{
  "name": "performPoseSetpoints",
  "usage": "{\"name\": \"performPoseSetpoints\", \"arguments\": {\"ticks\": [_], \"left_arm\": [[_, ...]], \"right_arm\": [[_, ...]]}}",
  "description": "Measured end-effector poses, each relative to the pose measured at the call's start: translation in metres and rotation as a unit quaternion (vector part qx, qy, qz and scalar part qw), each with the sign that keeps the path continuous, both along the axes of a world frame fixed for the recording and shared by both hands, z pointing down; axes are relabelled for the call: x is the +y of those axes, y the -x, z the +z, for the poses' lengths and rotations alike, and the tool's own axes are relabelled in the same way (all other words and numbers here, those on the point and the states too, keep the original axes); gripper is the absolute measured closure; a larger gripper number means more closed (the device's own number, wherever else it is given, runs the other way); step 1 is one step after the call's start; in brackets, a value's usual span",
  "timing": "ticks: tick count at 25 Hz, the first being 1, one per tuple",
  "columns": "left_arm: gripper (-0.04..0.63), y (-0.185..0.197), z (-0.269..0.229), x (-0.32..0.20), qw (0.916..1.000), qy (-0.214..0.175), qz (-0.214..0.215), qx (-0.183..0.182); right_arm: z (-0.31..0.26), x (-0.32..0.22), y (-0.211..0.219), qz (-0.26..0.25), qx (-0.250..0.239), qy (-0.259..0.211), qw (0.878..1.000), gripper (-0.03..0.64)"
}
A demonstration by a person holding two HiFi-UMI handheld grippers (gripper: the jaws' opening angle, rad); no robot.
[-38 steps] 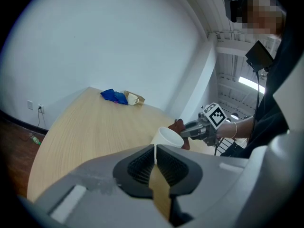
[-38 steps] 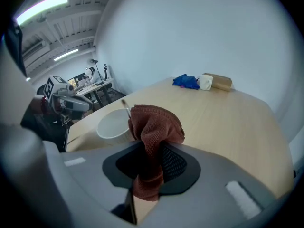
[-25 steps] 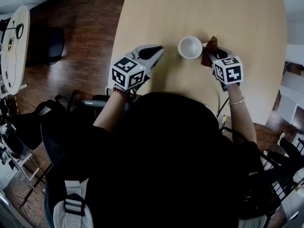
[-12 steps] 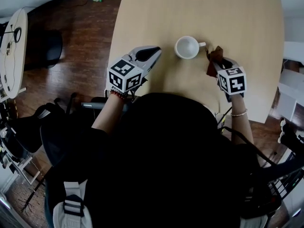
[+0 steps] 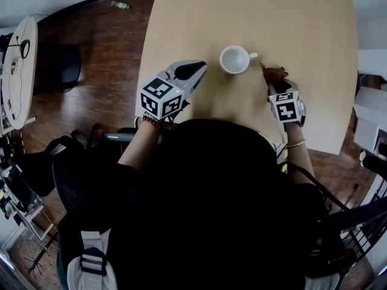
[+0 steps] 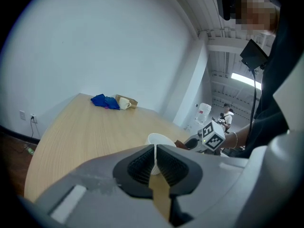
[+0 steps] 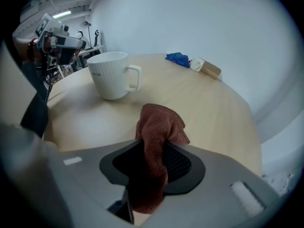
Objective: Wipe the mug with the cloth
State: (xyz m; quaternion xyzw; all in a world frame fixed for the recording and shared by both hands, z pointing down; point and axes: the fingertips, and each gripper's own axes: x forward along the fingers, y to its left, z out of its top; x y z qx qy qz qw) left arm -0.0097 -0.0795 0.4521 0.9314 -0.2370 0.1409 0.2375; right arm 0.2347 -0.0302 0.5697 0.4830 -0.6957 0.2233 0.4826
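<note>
A white mug (image 5: 234,60) stands upright on the light wooden table (image 5: 290,17), handle to the right. My right gripper (image 5: 273,81) sits just right of it and clear of the handle. A rust-brown cloth (image 7: 159,127) stands bunched between its jaws, which are opening and no longer pinch it tight. In the right gripper view the mug (image 7: 110,75) is ahead and to the left. My left gripper (image 5: 195,71) hovers left of the mug, shut and empty; past its tips the mug (image 6: 159,139) shows.
At the table's far end lie a blue cloth (image 6: 105,101), a second mug (image 6: 124,103) and a small brown box (image 7: 208,69). Dark wood floor (image 5: 103,53) and chairs lie to the left. A person (image 6: 227,119) stands far off.
My right gripper has pulled the cloth away from the mug's handle, toward the right and nearer me. Its jaws have parted. The left gripper has barely moved.
</note>
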Motion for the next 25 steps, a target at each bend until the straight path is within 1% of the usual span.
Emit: {"name": "performPoseSetpoints", "arguments": {"ticks": [2,4,5,7,9,12,15,17,18,20,21,23,25], "left_arm": [[0.589,0.001,-0.002,-0.001,1.0,-0.006,-0.006,0.0],[0.589,0.0,-0.003,-0.002,0.9999,-0.011,-0.01,0.001],[0.589,-0.001,-0.004,-0.002,0.9999,-0.012,-0.009,0.002],[0.589,-0.004,-0.006,-0.001,0.9998,-0.017,-0.005,0.002],[0.595,-0.007,-0.008,0.002,0.9997,-0.025,0.004,-0.005],[0.595,-0.01,-0.01,0.007,0.9989,-0.039,0.018,-0.019],[0.595,-0.01,-0.017,0.01,0.9988,-0.046,0.003,-0.017],[0.595,-0.011,-0.02,0.011,0.9987,-0.048,-0.01,-0.014],[0.595,-0.013,-0.02,0.01,0.9985,-0.051,-0.014,-0.016],[0.595,-0.015,-0.021,0.011,0.9982,-0.055,-0.013,-0.022],[0.595,-0.017,-0.022,0.012,0.998,-0.056,-0.011,-0.024],[0.595,-0.017,-0.031,0.019,0.9977,-0.062,-0.011,-0.025],[0.595,-0.012,-0.042,0.027,0.9973,-0.067,-0.016,-0.023]], "right_arm": [[-0.002,-0.002,0.0,0.002,-0.011,-0.005,1.0,0.432],[-0.003,0.0,-0.003,0.012,-0.025,-0.005,1.0,0.345],[-0.004,0.002,-0.006,0.018,-0.03,-0.005,0.999,0.32],[-0.011,0.004,-0.011,0.025,-0.031,-0.016,0.999,0.314],[-0.024,0.004,-0.015,0.034,-0.035,-0.04,0.998,0.314],[-0.047,0.006,-0.019,0.062,-0.051,-0.074,0.994,0.314],[-0.08,0.002,-0.022,0.084,-0.077,-0.121,0.986,0.314],[-0.11,-0.008,-0.021,0.085,-0.105,-0.175,0.975,0.314],[-0.126,-0.014,-0.019,0.083,-0.126,-0.21,0.966,0.314],[-0.157,-0.022,-0.014,0.088,-0.175,-0.277,0.941,0.316],[-0.17,-0.024,-0.013,0.097,-0.195,-0.3,0.929,0.316],[-0.191,-0.024,-0.012,0.117,-0.219,-0.327,0.912,0.318],[-0.206,-0.023,-0.011,0.129,-0.228,-0.342,0.902,0.32]]}}
